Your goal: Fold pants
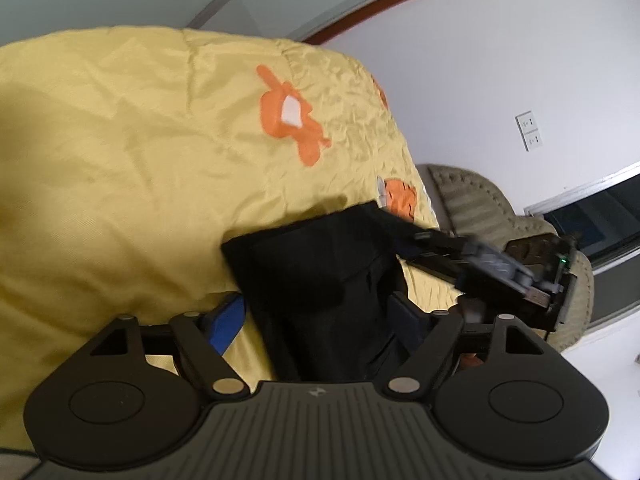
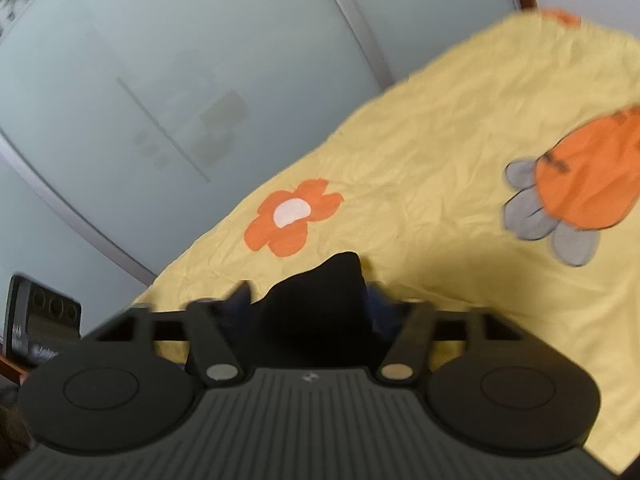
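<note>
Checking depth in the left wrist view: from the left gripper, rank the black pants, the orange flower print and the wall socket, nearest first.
1. Black pants, between the left gripper's fingers.
2. Orange flower print, on the yellow bedcover beyond.
3. Wall socket, far right wall.

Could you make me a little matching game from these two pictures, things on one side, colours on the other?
Things:
1. folded pants
2. crinkled bedspread
3. flower print with white centre
4. padded armchair

Colours:
A. orange
B. beige
C. black
D. yellow

Pairs: 1-C, 2-D, 3-A, 4-B
</note>
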